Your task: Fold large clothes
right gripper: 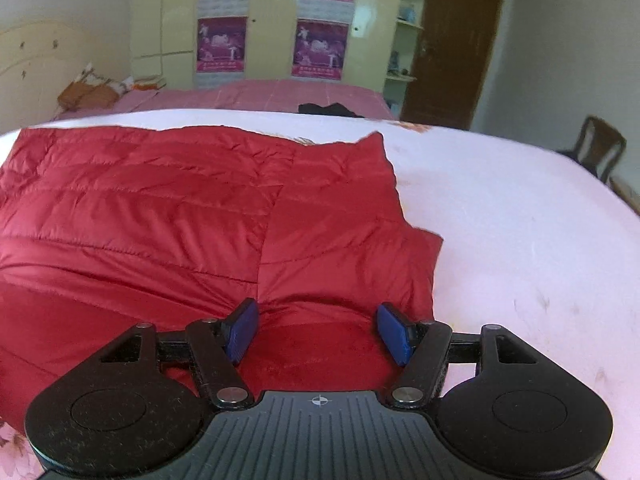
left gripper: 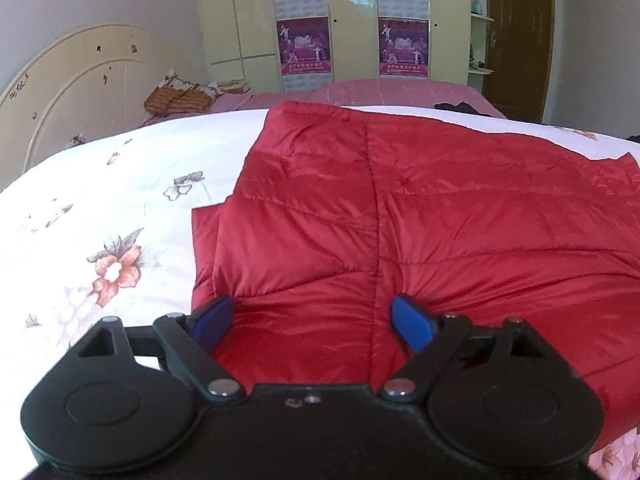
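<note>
Left gripper [left gripper: 312,320] and right gripper [right gripper: 318,330] hovered jaws spread, empty, over near edge of red quilted jacket [left gripper: 400,216], part-folded on floral bedsheet [left gripper: 100,208]. Risk: slippery padding springing open if pinched shallow.

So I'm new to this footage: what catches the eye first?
A glossy red quilted jacket lies spread across the white flowered bedspread, filling the middle of both views. Each hand-held gripper's blue pads stand apart over its near edge, the left hand-held gripper and the right hand-held gripper. Purple posters hang on the wardrobe behind.
</note>
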`<state>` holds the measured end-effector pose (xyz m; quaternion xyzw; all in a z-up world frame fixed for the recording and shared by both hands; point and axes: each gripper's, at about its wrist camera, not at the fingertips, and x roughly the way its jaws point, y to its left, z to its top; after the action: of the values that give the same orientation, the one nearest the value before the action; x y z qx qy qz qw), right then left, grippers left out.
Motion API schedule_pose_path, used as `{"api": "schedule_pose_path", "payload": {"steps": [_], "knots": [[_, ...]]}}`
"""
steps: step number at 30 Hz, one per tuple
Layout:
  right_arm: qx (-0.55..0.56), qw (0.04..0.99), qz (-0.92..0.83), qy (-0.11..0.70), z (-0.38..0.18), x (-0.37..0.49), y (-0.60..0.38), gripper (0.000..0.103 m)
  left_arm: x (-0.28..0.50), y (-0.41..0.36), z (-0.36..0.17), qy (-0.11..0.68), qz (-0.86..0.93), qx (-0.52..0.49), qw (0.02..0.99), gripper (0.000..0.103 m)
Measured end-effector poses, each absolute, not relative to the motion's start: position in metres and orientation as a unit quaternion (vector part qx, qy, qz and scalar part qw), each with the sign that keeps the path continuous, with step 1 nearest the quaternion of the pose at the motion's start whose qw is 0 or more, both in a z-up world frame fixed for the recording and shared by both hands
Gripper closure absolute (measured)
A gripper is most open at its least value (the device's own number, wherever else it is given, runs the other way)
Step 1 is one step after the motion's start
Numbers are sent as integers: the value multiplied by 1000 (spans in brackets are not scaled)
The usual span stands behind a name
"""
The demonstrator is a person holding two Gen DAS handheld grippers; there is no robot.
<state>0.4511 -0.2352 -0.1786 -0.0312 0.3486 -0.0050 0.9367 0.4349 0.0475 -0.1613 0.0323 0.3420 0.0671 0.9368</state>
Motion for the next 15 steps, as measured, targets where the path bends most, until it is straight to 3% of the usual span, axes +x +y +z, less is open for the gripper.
{"api": "schedule_pose_path", "payload": {"steps": [7, 15], "knots": [[-17, 928, -6, 373, -160, 451, -240, 39, 445, 50, -148, 383, 70, 28, 920, 15], [9, 939, -5, 344, -125, 419, -245, 39, 429, 54, -120, 393, 80, 3, 916, 12]]}}
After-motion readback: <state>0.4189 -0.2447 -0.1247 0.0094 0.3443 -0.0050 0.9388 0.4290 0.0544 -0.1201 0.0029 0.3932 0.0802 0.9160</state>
